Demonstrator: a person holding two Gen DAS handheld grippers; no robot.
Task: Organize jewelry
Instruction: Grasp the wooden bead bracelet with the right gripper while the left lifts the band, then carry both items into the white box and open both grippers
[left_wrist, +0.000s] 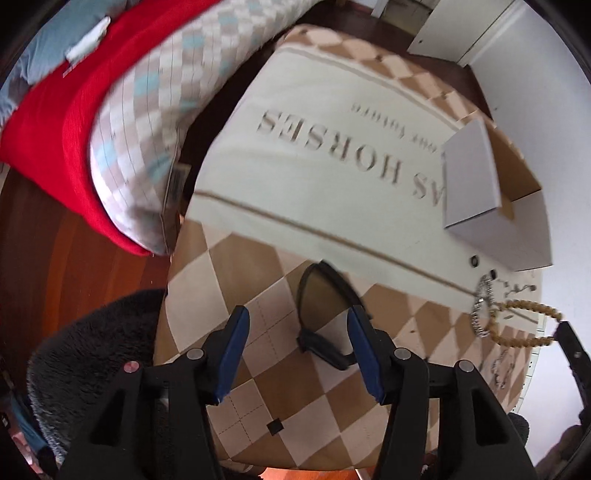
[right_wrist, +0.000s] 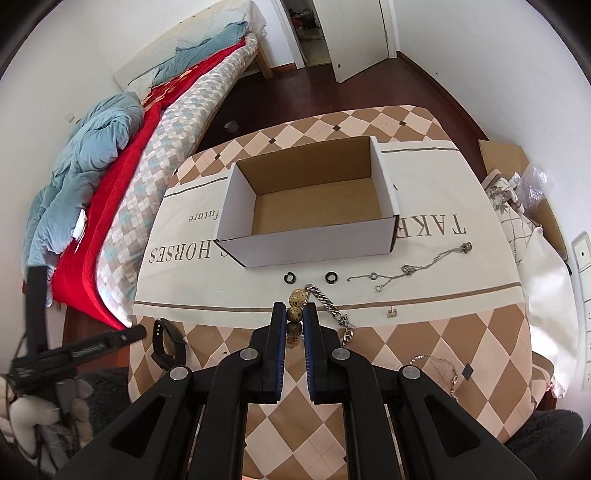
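Checked tabletop (right_wrist: 406, 354) at frame centre: right gripper (right_wrist: 295, 321) jaws clenched on limp, light bead bracelet (right_wrist: 296, 306), best pinched across beads; left gripper (left_wrist: 297, 325) jaws released over black band (left_wrist: 317, 310).

Box (right_wrist: 310, 206) on table (right_wrist: 461, 332), behind two rings (right_wrist: 308, 277); chains (right_wrist: 406, 271) to my right, watch band (right_wrist: 168, 341) left.

Home bedroom: bed (right_wrist: 155, 122), quilts (right_wrist: 85, 147).
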